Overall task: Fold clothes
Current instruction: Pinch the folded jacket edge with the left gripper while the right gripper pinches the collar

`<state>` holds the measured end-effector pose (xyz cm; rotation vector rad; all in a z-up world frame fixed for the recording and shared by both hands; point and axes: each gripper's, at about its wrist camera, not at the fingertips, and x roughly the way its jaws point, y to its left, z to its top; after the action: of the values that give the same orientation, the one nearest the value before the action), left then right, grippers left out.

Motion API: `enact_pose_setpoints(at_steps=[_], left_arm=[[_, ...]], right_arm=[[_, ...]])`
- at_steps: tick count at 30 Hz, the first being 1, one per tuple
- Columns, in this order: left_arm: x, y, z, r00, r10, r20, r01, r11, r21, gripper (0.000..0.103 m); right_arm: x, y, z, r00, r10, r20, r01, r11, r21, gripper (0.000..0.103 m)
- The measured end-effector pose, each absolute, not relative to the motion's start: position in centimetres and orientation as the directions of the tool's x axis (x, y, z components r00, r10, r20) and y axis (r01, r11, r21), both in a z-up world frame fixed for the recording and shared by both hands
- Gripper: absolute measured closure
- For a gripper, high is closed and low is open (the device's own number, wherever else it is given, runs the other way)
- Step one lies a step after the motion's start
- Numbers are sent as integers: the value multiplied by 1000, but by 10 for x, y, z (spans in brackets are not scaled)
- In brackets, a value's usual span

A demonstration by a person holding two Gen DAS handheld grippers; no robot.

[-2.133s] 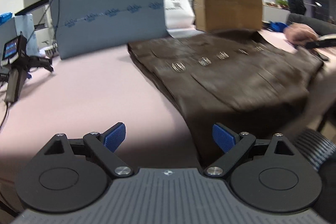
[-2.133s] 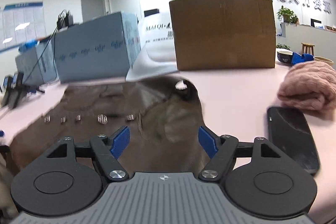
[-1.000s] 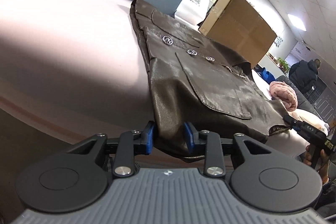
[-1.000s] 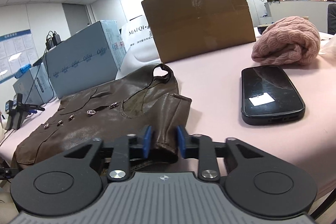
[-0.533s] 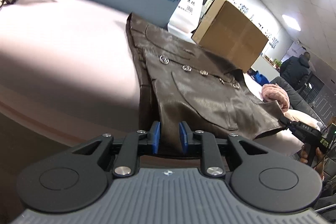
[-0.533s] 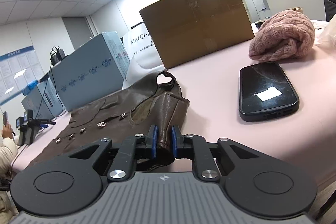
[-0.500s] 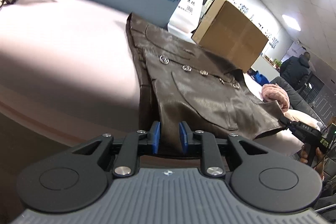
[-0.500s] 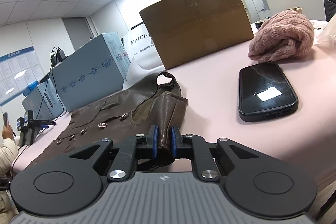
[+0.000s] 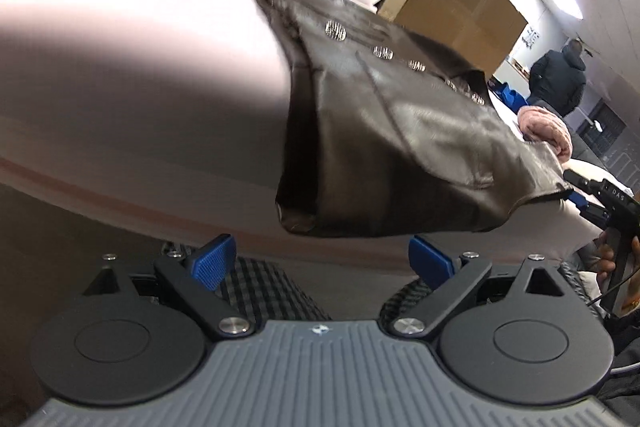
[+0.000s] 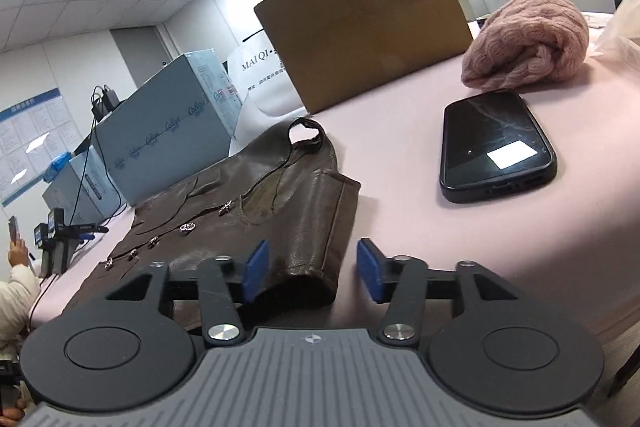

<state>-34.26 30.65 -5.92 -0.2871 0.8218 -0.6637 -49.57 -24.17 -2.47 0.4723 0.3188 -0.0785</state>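
Observation:
A dark brown leather vest point(image 9: 392, 131) with metal buttons lies on the pink table point(image 9: 132, 67), one end drooping over the near edge. My left gripper point(image 9: 322, 261) sits just below that drooping hem, its jaws opening wide, with no cloth between its blue pads. In the right wrist view the vest point(image 10: 256, 211) shows its shoulder end and armhole. My right gripper point(image 10: 312, 269) is at that folded shoulder edge, jaws opening; the leather lies between the pads without being pressed.
A black phone point(image 10: 496, 143) and a pink knitted bundle point(image 10: 528, 39) lie right of the vest. A cardboard box point(image 10: 368, 19), a white bag and blue boxes point(image 10: 168, 119) line the far side. A person in a dark jacket point(image 9: 560, 83) stands beyond the table.
Both grippers were shut on the vest's edges half a second ago; both have let go and spread. The left one has dropped below the table edge.

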Motion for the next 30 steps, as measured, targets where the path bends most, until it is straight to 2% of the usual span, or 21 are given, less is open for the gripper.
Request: enact_pose_setpoints(at_steps=[4, 6, 8, 11, 12, 14, 16, 17, 19, 21, 30], left_arm=[[-332, 304, -75, 529, -647, -550, 385, 760, -523, 10], [-329, 302, -79, 563, -636, -528, 381, 766, -517, 14], [-329, 296, -79, 547, -655, -522, 415, 753, -511, 40], [-334, 287, -73, 575, -630, -521, 446, 776, -446, 64], [-337, 283, -69, 600, -611, -517, 456, 792, -407, 68], [-344, 276, -60, 637, -578, -510, 472, 815, -336, 84], [-350, 270, -53, 650, -559, -514, 483, 827, -288, 90], [-354, 267, -49, 652, -548, -524, 485, 833, -267, 94], [-358, 264, -45, 658, -538, -527, 488, 838, -246, 95], [-366, 260, -36, 676, -519, -523, 499, 845, -193, 95], [-388, 267, -4, 708, -492, -507, 510, 852, -115, 95]], right_arm=[[-494, -238, -26, 949, -6, -314, 146, 894, 423, 48], [-493, -235, -28, 952, -4, -307, 136, 901, 412, 47], [-492, -235, -30, 953, -5, -304, 132, 906, 402, 47], [-495, -234, -31, 956, -3, -295, 125, 909, 398, 49], [-496, -235, -32, 957, -1, -292, 123, 908, 401, 51], [-498, -236, -33, 958, 3, -287, 119, 906, 407, 63], [-501, -237, -35, 958, 4, -287, 121, 900, 418, 77], [-502, -238, -36, 958, 2, -287, 125, 898, 422, 80], [-507, -237, -37, 960, 5, -280, 121, 894, 432, 87], [-510, -237, -37, 962, 13, -273, 116, 886, 449, 89], [-514, -231, -29, 966, -6, -257, 126, 882, 454, 92]])
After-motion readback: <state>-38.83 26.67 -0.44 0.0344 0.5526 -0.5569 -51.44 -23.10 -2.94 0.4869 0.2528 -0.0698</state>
